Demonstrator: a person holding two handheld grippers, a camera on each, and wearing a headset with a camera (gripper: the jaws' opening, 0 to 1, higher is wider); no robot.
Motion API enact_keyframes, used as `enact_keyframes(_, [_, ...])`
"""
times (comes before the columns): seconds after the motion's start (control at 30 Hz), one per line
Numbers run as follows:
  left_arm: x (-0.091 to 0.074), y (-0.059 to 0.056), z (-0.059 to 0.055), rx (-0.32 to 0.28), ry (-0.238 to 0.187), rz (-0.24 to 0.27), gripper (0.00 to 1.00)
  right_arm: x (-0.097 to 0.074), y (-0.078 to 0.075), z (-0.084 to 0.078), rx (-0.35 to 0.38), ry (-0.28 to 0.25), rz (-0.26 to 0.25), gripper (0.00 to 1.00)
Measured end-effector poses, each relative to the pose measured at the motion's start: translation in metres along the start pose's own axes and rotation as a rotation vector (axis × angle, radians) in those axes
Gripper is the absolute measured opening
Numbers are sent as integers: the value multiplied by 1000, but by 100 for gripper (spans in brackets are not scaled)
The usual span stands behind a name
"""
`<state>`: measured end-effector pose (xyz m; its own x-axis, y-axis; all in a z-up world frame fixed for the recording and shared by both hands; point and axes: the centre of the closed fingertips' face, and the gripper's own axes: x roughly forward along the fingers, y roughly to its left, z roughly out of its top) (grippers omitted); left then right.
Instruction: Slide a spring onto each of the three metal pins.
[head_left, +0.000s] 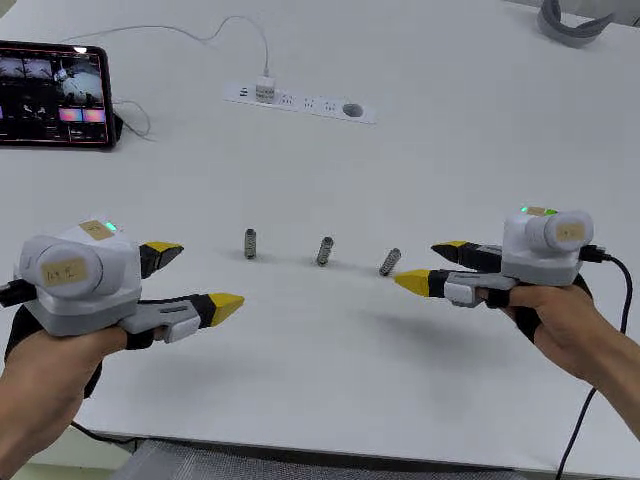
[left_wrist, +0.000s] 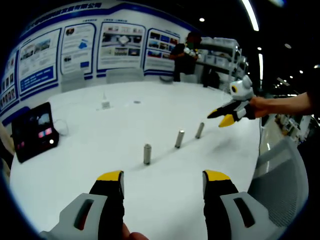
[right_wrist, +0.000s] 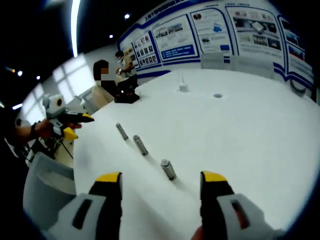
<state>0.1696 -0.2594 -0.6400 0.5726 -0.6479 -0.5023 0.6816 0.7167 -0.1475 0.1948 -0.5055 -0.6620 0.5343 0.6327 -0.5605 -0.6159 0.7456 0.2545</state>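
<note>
Left gripper (head_left: 200, 275) and right gripper (head_left: 427, 264) gape wide, empty, flanking three pins (head_left: 325, 250); springs (head_left: 250, 243) seemingly on, so hands sit clear.

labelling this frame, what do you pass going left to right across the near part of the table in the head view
left gripper, jaws open → left spring → middle spring → right spring, leaning → right gripper, jaws open

Three sprung pins (head_left: 250, 243) (head_left: 325, 250) (head_left: 390, 262), two tools (head_left: 205, 273) (head_left: 420, 263), one tablet (head_left: 52, 94), one power strip (head_left: 298, 103)
</note>
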Motion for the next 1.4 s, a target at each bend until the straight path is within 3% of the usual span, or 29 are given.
enact_keyframes(0.87, [4,4,1,5,10,4,69,-7,19,-15,-37,-11,-21,81])
enact_keyframes(1.4, [4,8,5,0,5,17,71,-15,38,-23,-12,-42,-18,82])
